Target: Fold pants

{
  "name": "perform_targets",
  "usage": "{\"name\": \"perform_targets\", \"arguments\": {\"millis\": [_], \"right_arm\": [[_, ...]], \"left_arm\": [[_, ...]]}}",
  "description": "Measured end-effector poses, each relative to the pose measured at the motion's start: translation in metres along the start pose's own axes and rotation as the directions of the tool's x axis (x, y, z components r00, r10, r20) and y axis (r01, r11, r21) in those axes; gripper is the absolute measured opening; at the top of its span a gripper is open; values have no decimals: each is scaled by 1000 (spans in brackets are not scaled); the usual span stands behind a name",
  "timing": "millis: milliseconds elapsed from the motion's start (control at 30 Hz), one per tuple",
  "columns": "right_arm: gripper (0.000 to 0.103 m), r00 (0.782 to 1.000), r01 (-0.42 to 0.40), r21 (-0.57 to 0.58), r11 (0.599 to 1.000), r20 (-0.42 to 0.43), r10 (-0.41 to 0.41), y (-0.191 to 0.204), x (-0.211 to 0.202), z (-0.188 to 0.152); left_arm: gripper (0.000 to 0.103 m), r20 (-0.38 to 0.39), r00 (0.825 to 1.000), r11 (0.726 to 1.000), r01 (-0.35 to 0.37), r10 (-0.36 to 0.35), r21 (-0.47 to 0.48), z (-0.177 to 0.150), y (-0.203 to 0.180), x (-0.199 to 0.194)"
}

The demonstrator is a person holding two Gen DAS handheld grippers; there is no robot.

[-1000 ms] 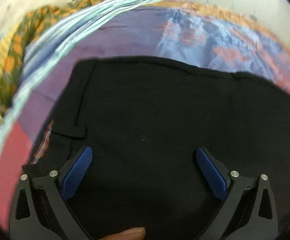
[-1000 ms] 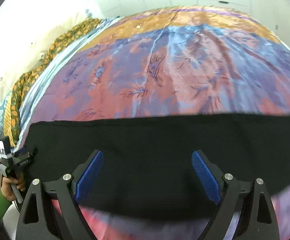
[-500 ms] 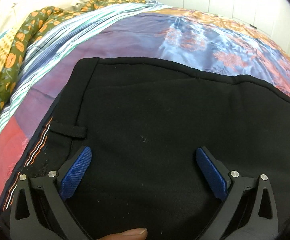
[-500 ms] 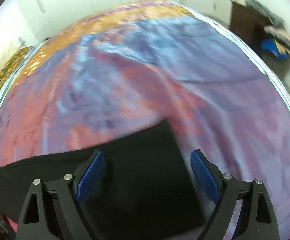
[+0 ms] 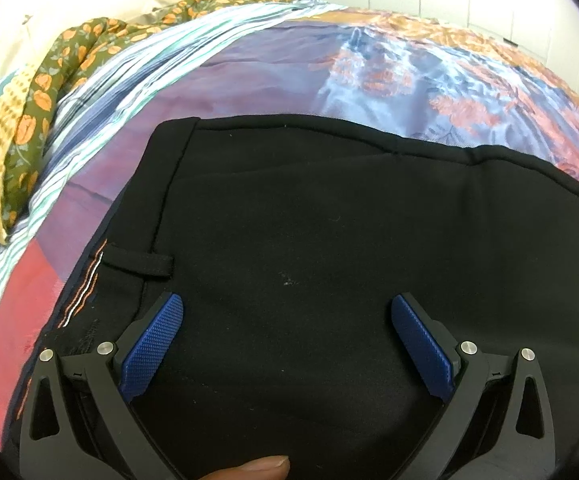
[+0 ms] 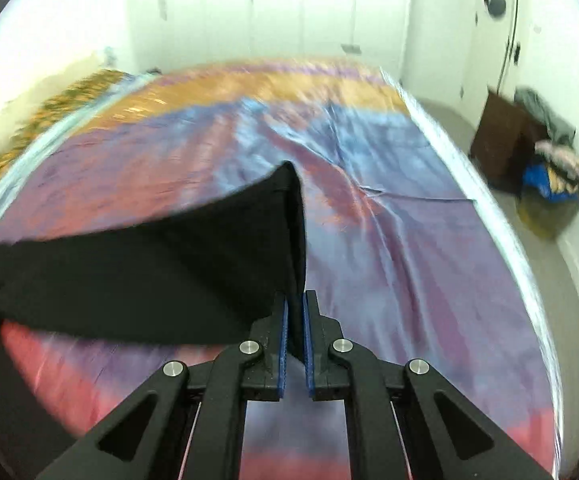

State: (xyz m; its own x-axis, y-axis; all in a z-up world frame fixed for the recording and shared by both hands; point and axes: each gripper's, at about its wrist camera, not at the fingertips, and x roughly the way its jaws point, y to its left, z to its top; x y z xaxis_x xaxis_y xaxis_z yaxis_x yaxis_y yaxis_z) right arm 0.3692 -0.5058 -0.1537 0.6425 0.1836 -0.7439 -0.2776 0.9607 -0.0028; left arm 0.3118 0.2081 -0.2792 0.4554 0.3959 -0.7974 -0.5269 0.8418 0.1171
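Observation:
Black pants [image 5: 329,240] lie flat on the bed. In the left wrist view I see their waistband end with a belt loop [image 5: 137,261] and orange stitching. My left gripper [image 5: 287,320] is open just above the cloth near the waistband and holds nothing. In the right wrist view my right gripper [image 6: 294,312] is shut on the hem end of the pants [image 6: 149,272] and lifts that end off the bed, with the leg trailing away to the left.
The bed has a purple, blue and orange bedsheet [image 6: 389,240]. A green and orange floral blanket [image 5: 69,64] lies along its far left edge. A brown cabinet [image 6: 501,132] and a pile of clothes [image 6: 553,168] stand on the floor at the right.
My right gripper swung right to the hem end, shut on it and lifted it. My left gripper stayed open over the waistband, shifting only slightly.

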Motion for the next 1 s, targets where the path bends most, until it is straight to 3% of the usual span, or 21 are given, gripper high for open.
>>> {"name": "perform_targets", "arguments": {"millis": [100,200,267,333,400,533,600,633,667,700,733,767,800,833,900,933,1000], "right_arm": [[7,1000,23,49,999,-12,-22,-6,-49,-71],[13,984,91,54,994,-156,-81,-7,-50,-128],[43,960,189,73,979,-223,-169,-15,-51,-154],[63,957,246,159,956,-195,-214,-23,-75,-169],[68,960,267,249,931,-157,-233,-24,-99,-168],[74,985,173,335,926,-45,-168,11,-135,-159],[81,1000,20,392,920,6,-24,48,-134,-154],[84,995,-101,437,894,20,103,71,-123,-154],[85,974,-206,470,858,19,224,93,-111,-155],[85,948,-284,498,819,21,316,111,-98,-156],[85,909,-371,536,759,41,415,132,-81,-157],[85,888,-408,567,716,63,456,144,-68,-159],[85,881,-417,596,686,78,467,150,-57,-160],[85,883,-410,626,663,90,461,150,-45,-161],[84,933,-304,715,629,91,348,133,-21,-167],[82,959,-239,774,586,95,267,117,-16,-173],[80,977,-199,852,484,135,164,87,-20,-184]], "left_arm": [[103,-25,999,999,-39,40,22,3,-5,-7],[103,-54,995,995,-80,83,60,3,-10,-21],[103,-50,996,995,-70,74,65,0,-10,-41],[103,-41,999,999,-6,8,50,-9,-6,-66],[103,-43,997,997,63,-62,35,-21,-2,-87],[103,-34,986,986,164,-164,11,-46,-2,-113],[103,-40,979,980,199,-199,0,-57,-7,-111],[103,-69,972,974,225,-224,0,-64,-11,-104],[103,-102,967,972,235,-234,1,-69,-15,-96],[103,-142,962,972,235,-232,3,-77,-18,-86],[103,-141,963,973,231,-228,10,-84,-19,-80],[103,-101,968,972,232,-229,19,-89,-19,-82],[103,-77,971,973,230,-228,21,-92,-19,-84],[102,-77,972,974,225,-223,24,-92,-20,-85],[103,-86,971,974,225,-223,24,-90,-20,-84],[103,-86,971,973,228,-225,24,-90,-19,-83],[103,-82,971,973,230,-227,28,-91,-20,-83]]}}
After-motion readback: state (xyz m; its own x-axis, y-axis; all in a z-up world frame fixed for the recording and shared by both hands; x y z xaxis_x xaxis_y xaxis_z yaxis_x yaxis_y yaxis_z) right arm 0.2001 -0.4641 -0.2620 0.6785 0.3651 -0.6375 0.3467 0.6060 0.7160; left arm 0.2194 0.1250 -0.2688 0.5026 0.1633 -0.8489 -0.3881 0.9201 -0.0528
